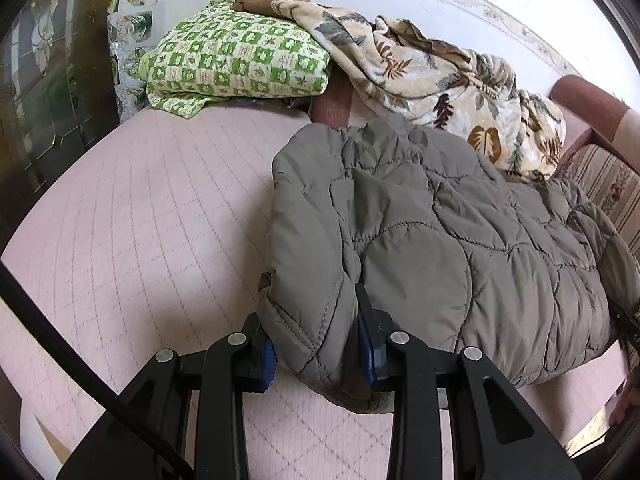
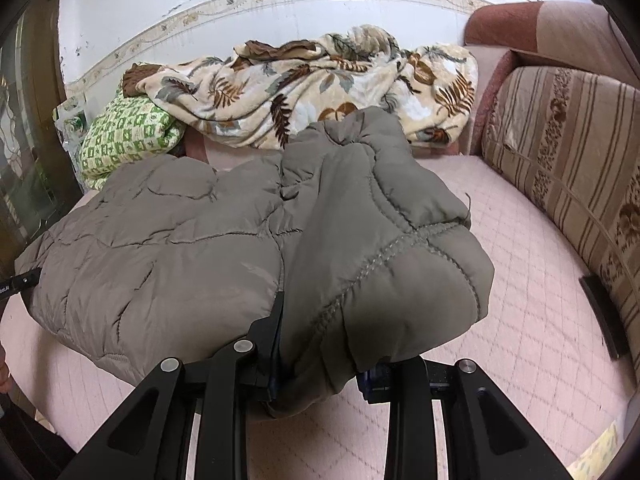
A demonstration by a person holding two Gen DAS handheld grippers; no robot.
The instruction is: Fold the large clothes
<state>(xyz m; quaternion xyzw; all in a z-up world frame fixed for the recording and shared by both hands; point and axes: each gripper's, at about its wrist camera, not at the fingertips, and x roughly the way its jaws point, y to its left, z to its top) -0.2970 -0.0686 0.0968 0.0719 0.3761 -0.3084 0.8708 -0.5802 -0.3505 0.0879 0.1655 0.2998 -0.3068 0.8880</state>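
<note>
Grey quilted jacket (image 1: pixel 460 240) lies spread on the pink sofa seat (image 1: pixel 140 220), one near corner clamped in the left gripper (image 1: pixel 320 354), the other in the right gripper (image 2: pixel 320 368); both sets of fingers pinch padding.

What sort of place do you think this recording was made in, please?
Most likely a home living room or bedroom: a pink quilted sofa seat with a striped back cushion, a leaf-print blanket heaped by the wall, and a green checked quilt.
</note>
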